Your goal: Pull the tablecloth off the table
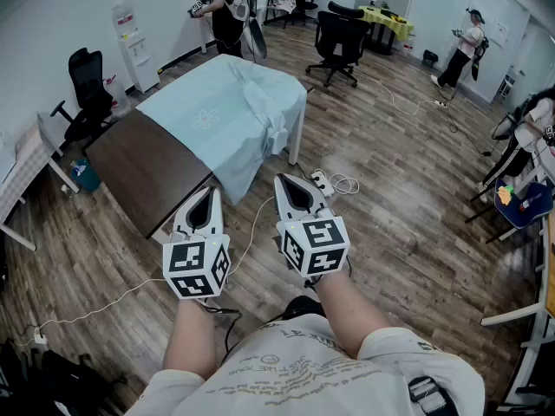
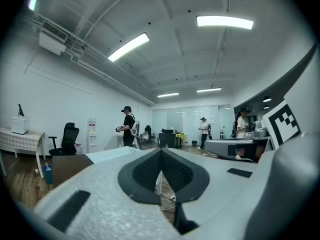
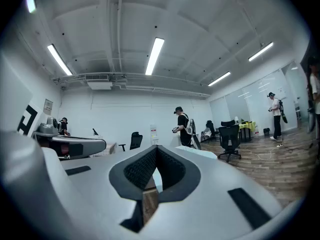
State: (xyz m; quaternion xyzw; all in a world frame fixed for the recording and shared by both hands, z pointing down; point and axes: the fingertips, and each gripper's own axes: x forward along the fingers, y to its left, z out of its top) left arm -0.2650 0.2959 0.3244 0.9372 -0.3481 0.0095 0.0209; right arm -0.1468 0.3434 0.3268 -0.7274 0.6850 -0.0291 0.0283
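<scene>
Flooring [image 1: 390,206] is wood plank throughout, with a white cable [image 1: 104,306] trailing across it and a power strip [image 1: 319,178] lying beside the table. Table [image 1: 143,172] — dark brown top — is bare at its near half. The pale blue tablecloth [image 1: 212,115] covers the far half, bunched along the right side and hanging over that edge. Left gripper [image 1: 209,193] and right gripper [image 1: 287,183] are held level near the hanging cloth, apart from it, jaws fully closed with nothing between them. A black office chair [image 1: 340,33], a water dispenser [image 1: 134,46] and a standing person [image 1: 224,7] occupy the white-walled far end.
</scene>
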